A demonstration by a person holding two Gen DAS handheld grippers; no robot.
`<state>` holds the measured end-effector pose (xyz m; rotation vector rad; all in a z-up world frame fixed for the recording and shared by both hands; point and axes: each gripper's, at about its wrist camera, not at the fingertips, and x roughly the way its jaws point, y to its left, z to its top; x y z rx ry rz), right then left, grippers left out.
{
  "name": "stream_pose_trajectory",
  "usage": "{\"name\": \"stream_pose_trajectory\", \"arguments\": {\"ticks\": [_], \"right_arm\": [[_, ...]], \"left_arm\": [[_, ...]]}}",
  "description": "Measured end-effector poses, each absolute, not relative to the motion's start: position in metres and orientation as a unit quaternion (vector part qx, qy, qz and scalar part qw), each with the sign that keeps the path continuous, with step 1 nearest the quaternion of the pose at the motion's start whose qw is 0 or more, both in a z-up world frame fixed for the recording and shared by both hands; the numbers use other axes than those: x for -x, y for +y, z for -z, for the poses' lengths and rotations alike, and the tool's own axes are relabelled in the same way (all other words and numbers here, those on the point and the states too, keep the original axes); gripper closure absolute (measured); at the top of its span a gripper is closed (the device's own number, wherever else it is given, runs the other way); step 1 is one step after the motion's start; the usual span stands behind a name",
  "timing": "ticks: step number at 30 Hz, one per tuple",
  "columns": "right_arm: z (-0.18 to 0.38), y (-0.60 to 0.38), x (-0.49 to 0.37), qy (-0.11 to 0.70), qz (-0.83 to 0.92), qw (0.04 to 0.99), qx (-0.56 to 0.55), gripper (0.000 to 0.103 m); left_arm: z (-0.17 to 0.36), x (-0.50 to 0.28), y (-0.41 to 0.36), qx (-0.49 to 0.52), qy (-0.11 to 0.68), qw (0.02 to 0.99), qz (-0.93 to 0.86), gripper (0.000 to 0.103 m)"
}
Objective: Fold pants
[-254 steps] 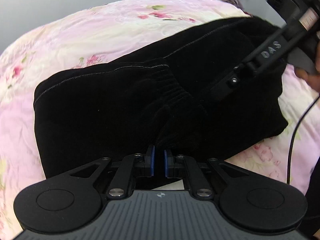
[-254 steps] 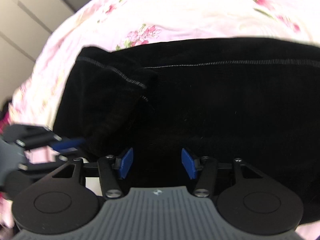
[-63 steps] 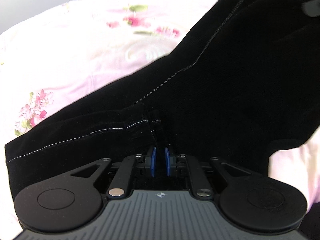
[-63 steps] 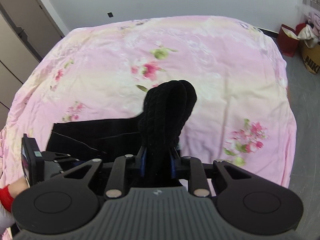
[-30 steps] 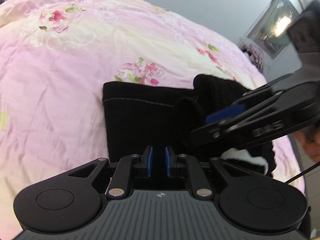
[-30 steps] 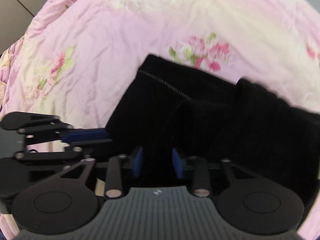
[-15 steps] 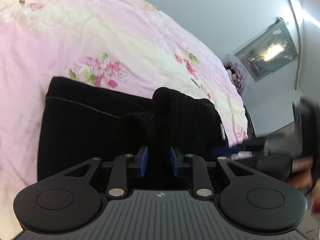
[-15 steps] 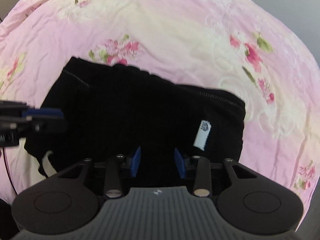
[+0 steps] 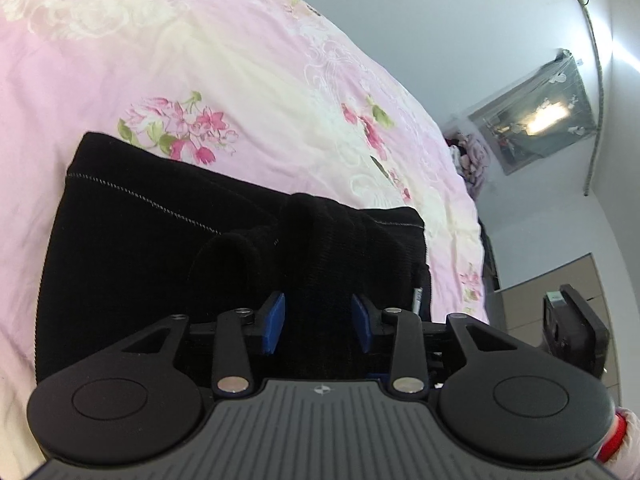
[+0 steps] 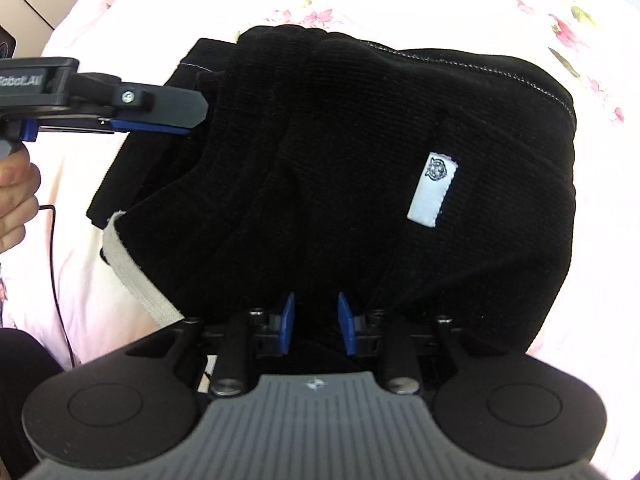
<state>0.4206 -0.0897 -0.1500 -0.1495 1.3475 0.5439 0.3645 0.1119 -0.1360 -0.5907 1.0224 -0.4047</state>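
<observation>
pants now dropped in a bundle near bed edge; left gripper opening, released; right gripper closing, nothing pinched yet. flatten top layer w/ light strokes.

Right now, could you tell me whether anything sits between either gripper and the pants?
Nothing visible does. The pants lie bunched on the bed; their cloth lies between the opening jaws of the left gripper and between the closing jaws of the right gripper.

Hidden and cut-off parts

Your right gripper body is covering the pants' near edge, so pad contact is staying unclear; your left hand is running off the frame edge, left of the tongs.
</observation>
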Motion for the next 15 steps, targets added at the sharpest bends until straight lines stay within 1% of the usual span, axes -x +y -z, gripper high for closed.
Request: {"name": "stream_pose_trajectory", "arguments": {"ticks": [4,6,9,11,12,15], "right_arm": [[0.15,-0.094,-0.421,0.612,-0.253,0.747,0.056,0.08],[0.149,-0.101,-0.422,0.607,-0.26,0.749,0.053,0.08],[0.144,-0.105,-0.42,0.603,-0.263,0.752,0.046,0.079],[0.145,-0.111,-0.422,0.603,-0.263,0.752,0.034,0.079],[0.147,-0.112,-0.421,0.603,-0.263,0.753,0.026,0.079],[0.149,-0.117,-0.42,0.604,-0.261,0.753,0.009,0.079]], "left_arm": [[0.154,-0.379,0.098,0.267,0.501,0.805,0.172,0.062],[0.164,-0.384,0.091,0.262,0.5,0.808,0.167,0.062],[0.178,-0.39,0.088,0.269,0.5,0.807,0.163,0.058],[0.183,-0.392,0.091,0.28,0.502,0.802,0.163,0.058],[0.184,-0.392,0.092,0.283,0.501,0.801,0.164,0.064],[0.171,-0.38,0.089,0.264,0.481,0.82,0.161,0.072]]}}
